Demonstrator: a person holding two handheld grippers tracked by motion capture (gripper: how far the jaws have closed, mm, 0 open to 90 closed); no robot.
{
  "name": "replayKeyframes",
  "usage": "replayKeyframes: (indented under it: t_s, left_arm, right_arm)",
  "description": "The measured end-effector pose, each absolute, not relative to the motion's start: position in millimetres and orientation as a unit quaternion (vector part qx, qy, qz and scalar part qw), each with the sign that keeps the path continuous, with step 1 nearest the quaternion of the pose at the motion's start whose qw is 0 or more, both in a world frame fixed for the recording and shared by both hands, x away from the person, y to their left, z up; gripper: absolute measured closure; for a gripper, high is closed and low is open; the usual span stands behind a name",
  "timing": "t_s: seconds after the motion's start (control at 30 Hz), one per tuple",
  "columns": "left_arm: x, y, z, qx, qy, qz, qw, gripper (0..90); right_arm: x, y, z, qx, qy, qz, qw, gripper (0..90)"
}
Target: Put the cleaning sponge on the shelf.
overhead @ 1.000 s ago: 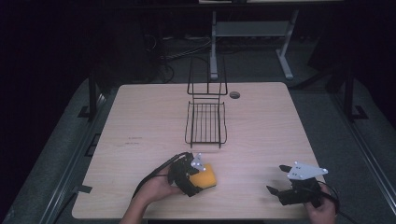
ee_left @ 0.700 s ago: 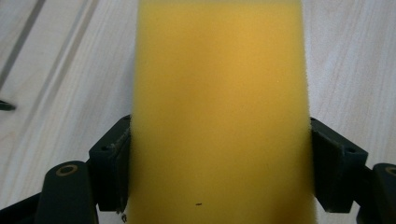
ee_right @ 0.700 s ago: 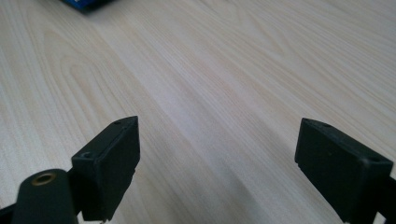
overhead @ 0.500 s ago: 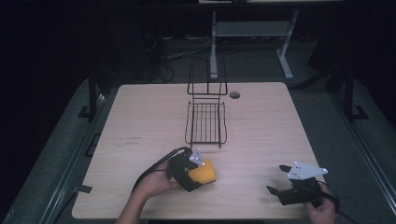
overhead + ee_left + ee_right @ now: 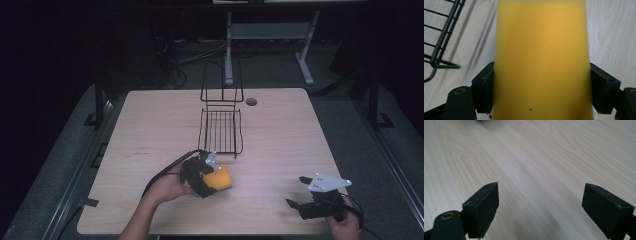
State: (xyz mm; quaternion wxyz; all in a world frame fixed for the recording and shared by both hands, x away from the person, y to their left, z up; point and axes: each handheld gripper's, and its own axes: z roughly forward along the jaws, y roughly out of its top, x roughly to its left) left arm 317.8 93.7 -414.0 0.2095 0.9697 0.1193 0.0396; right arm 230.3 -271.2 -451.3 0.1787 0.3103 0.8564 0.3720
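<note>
Your left gripper (image 5: pixel 212 175) clamps both jaws on a yellow sponge (image 5: pixel 220 178) — it sits low over the wooden table (image 5: pixel 150 120), just in front of the black wire rack (image 5: pixel 220 130). Your right gripper (image 5: pixel 300 192) rests near the table's front right edge — its 2 jaws wide apart, holding nothing.

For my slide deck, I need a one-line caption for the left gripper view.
Left tongs clamp a yellow sponge above the wooden table, beside the black wire rack.

high view: above, facing forward-down | gripper views: close, low over table (image 5: pixel 280 135) | shared: tabletop
</note>
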Motion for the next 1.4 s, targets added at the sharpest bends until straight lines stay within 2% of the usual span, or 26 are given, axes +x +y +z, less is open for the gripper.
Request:
replayKeyframes:
  t_s: [0.77,1.4]
  left_arm:
    - [360,80,-389,0.973,0.107,0.033,0.203,21.9]
    - [395,67,-386,0.977,0.099,0.020,0.186,21.8]
  right_arm:
    - [232,-269,-451,0.306,0.858,0.374,0.175,13.8]
    - [233,-270,-452,0.308,0.858,0.372,0.174,13.8]
